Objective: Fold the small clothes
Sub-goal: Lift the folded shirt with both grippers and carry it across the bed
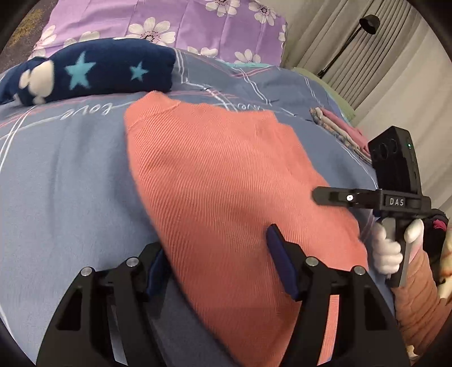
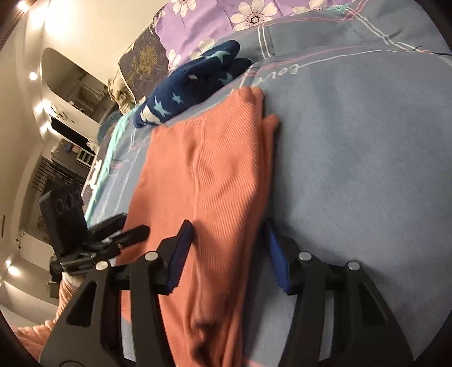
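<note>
A salmon ribbed garment (image 1: 220,175) lies folded on the blue-grey bedspread (image 1: 65,180); it also shows in the right wrist view (image 2: 209,175). My left gripper (image 1: 217,259) is open, its blue-padded fingers (image 1: 279,265) straddling the garment's near edge. My right gripper (image 2: 228,254) is open, its fingers (image 2: 180,254) straddling the garment's near end. The right gripper also shows in the left wrist view (image 1: 319,194) over the garment's right edge, held by a white-gloved hand. The left gripper shows in the right wrist view (image 2: 138,230) at the garment's left edge.
A folded navy garment with stars (image 1: 93,73) lies behind the salmon one, also in the right wrist view (image 2: 192,90). Purple flowered pillows (image 1: 175,22) sit at the bed's head. A small stack of folded pink cloth (image 1: 344,132) lies at the right. Curtains and a black lamp (image 1: 367,25) stand beyond.
</note>
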Motion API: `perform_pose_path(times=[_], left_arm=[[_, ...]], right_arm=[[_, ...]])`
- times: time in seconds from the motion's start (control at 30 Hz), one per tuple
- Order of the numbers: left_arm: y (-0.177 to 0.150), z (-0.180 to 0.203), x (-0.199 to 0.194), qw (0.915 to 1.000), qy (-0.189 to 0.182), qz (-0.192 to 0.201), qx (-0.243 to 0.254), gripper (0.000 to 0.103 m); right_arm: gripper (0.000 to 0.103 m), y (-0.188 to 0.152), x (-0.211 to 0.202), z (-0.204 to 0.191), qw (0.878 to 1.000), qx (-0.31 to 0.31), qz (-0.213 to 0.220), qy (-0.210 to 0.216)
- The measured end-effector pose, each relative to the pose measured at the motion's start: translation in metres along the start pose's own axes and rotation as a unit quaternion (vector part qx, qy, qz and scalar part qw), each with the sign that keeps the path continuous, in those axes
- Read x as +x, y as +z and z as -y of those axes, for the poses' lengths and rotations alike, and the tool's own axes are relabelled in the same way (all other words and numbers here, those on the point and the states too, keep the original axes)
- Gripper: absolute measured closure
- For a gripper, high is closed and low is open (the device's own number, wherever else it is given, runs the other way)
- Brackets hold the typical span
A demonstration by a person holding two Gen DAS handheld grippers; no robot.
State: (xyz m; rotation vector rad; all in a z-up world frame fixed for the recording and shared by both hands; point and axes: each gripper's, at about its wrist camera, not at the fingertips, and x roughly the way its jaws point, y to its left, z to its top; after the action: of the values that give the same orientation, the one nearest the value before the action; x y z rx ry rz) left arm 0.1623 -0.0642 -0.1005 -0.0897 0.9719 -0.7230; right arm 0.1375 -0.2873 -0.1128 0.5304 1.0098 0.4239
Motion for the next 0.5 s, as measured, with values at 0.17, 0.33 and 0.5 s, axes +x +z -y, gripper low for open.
perform_pose_path(times=[0.17,0.33,0.5], left_arm=[[0.013,0.011,0.008,0.9997,0.020,0.008,0.007,0.068],[0.018,0.053,-0.013,0.9912,0.089,0.044,0.087,0.076],[0.045,0.087,-0.044,0.9851,0.075,0.098,0.120,0.076]], right_arm=[[0.077,0.011,0.012,-0.005,1.000,0.003,0.016,-0.019],[0.082,0.002,-0.013,-0.044,0.993,-0.064,0.065,-0.076],[0.082,0.003,-0.068,-0.072,0.977,-0.108,0.151,-0.103]])
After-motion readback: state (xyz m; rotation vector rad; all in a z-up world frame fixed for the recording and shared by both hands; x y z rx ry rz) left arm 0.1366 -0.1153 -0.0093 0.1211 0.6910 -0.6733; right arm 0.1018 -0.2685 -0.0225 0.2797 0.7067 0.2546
